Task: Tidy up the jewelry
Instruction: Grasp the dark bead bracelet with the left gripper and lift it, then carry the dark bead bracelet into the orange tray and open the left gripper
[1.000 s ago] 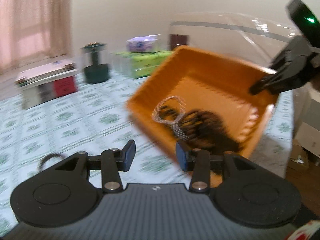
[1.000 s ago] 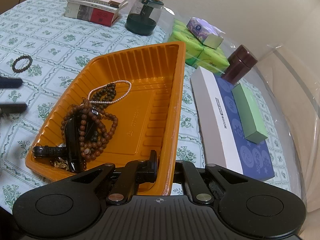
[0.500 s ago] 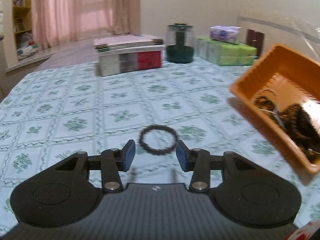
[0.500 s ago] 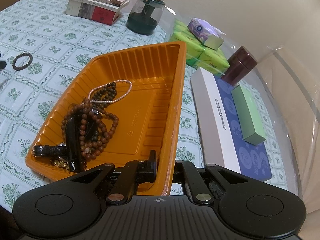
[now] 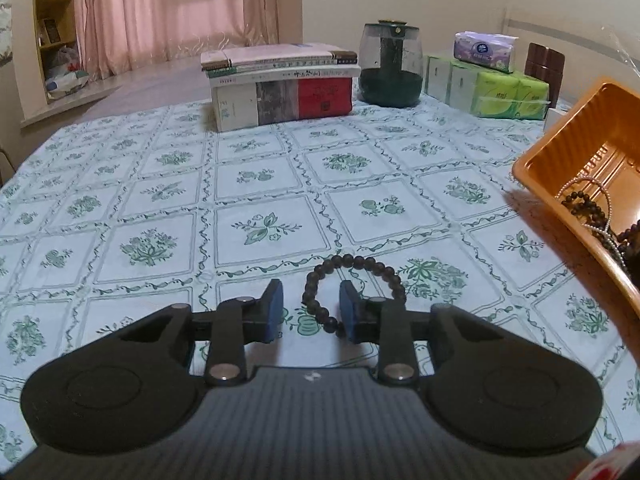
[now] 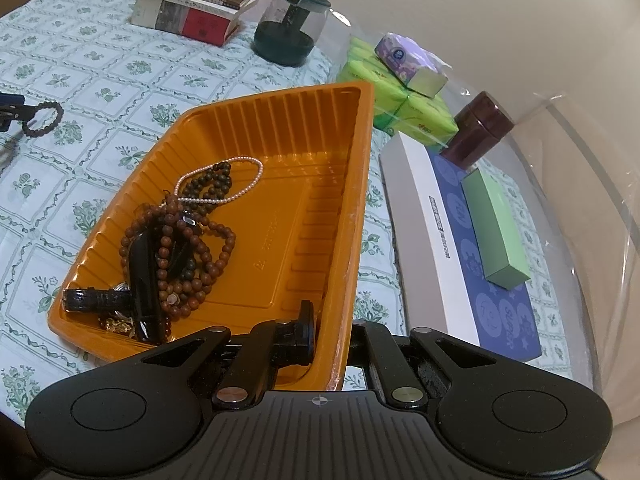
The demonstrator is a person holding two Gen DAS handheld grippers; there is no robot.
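The orange tray (image 6: 280, 184) is tipped up on 1 side, and the right gripper (image 6: 332, 340) is pinched tight on its near wall, with 1 finger inside and 1 outside. Inside the tray lies a heap of jewelry. There is a thin pearl strand (image 6: 236, 184), some dark green beads (image 6: 212, 184), long loops of brown wooden beads (image 6: 192, 256) and a black watch strap (image 6: 96, 298). Something gold peeks out under the heap, but it is too hidden to tell what it is.

In the left wrist view, a corner of the tray (image 5: 576, 168) shows at the right edge, lifted off the tablecloth (image 5: 160, 200).

1 dark bead bracelet (image 5: 352, 290) lies flat on the tablecloth, away from the tray. The left gripper (image 5: 310, 312) is low over it with its 2 blue pads (image 5: 274, 310) spread apart. The left side of the bracelet sits between the pads, and the right pad is in the middle of the ring. The pads are not squeezing it.

Far back on the table stand a pile of books (image 5: 280, 84), a glass jar (image 5: 390, 64) and green tissue packs (image 5: 488, 90). A long blue and white box (image 6: 460, 240) lies beside the tray.
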